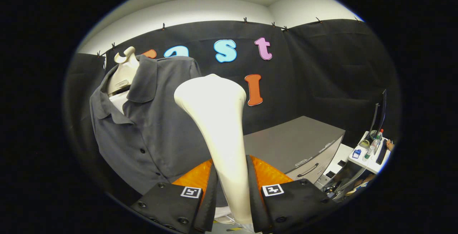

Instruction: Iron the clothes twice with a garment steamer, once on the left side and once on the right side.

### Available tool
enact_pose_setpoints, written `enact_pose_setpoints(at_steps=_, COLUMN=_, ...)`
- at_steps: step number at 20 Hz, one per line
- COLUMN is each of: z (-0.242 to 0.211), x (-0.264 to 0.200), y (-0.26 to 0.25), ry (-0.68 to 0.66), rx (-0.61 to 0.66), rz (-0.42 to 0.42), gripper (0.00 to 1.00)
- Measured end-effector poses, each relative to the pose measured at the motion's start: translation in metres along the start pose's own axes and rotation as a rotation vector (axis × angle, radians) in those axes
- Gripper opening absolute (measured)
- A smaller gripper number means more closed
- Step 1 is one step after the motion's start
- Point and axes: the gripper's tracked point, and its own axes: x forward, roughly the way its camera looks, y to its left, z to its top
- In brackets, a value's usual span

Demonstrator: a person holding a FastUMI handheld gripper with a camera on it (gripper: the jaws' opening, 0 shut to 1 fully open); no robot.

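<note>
My gripper (232, 180) is shut on the handle of a cream-white garment steamer (218, 119), which rises between the fingers with its wide head pointing up and slightly toward the shirt. A dark grey button-up shirt (150, 126) hangs on a pale mannequin torso (123, 71) just left of and beyond the steamer head. The collar is open and a white inner layer shows at the neck. The steamer head sits beside the shirt's right half; I cannot tell whether it touches the cloth.
A grey cabinet (297, 144) with a drawer handle stands beyond the fingers to the right. Further right, a white side table (372, 153) carries a bottle, small items and a dark monitor. Black cloth walls close off the back.
</note>
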Motion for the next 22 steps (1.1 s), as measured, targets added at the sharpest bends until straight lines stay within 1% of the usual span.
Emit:
enact_pose_setpoints(at_steps=4, z=-0.002, x=0.002, y=0.03, ry=0.004, rx=-0.025, rz=0.021, gripper=0.48)
enact_pose_setpoints(at_steps=15, z=-0.007, x=0.046, y=0.09, ry=0.06, rx=-0.09, rz=0.059, gripper=0.48)
enact_pose_setpoints(at_steps=22, z=-0.031, x=0.06, y=0.089, ry=0.109, rx=-0.104, rz=0.055, gripper=0.48)
